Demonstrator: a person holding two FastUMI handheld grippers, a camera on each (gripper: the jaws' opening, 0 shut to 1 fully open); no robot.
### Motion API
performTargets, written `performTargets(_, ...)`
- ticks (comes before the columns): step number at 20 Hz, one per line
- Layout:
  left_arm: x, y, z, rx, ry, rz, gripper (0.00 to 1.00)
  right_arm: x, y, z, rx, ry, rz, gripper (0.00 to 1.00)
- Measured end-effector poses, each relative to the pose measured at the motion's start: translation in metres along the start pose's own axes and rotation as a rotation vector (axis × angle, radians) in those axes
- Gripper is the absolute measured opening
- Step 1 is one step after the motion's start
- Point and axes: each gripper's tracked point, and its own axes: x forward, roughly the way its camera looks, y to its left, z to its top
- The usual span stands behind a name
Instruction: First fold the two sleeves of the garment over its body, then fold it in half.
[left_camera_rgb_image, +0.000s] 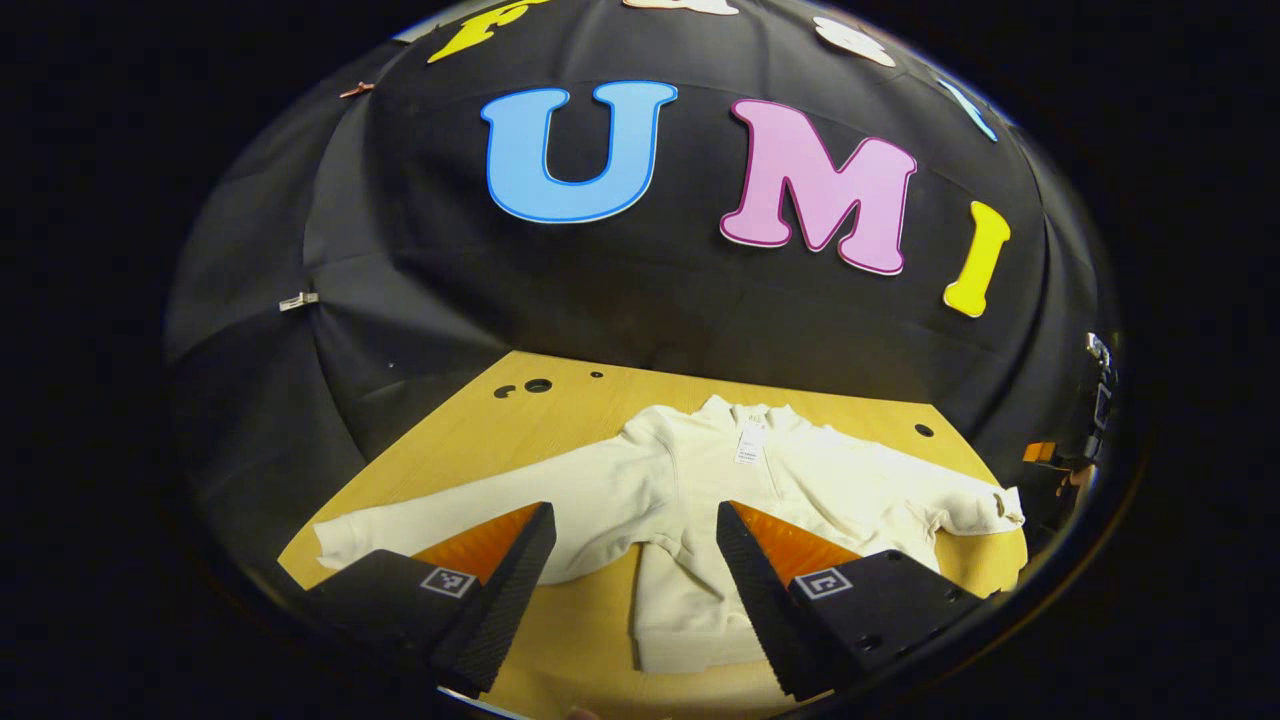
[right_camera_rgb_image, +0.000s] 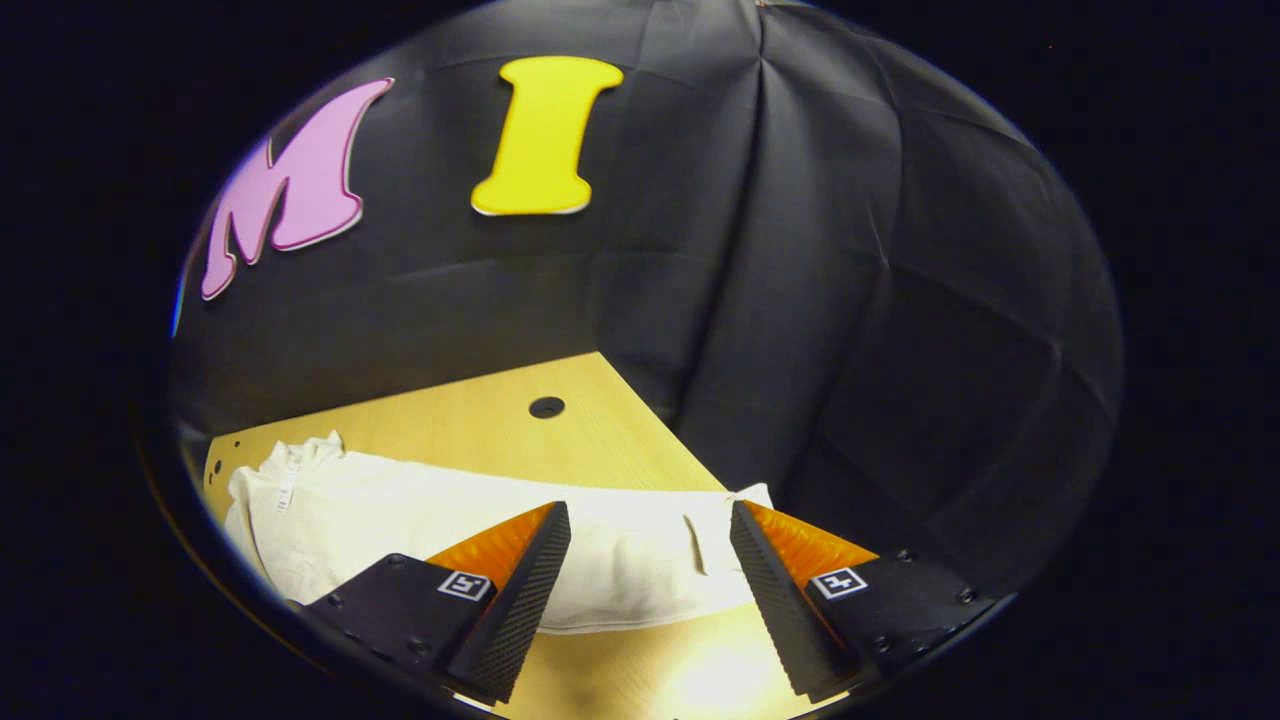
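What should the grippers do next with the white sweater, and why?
Probably lower the right hand-held gripper onto the sleeve lying between its open fingers and pinch the cuff. The sweater lies flat on the table with both sleeves spread out, unfolded.

Garment (left_camera_rgb_image: 690, 500) flat on the table (left_camera_rgb_image: 560, 410), sleeves spread left and right.
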Motion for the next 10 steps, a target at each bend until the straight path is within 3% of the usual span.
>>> performTargets(6, 0.01, -0.012, -0.011, 0.043, 0.035, 0.011, 0.99, 0.075, -0.054, -0.063, -0.036, 0.204, -0.116, 0.98)
performTargets(10, 0.012, -0.026, -0.012, 0.072, 0.042, -0.008, 0.99, 0.09, -0.064, -0.081, -0.021, 0.252, -0.11, 0.98)
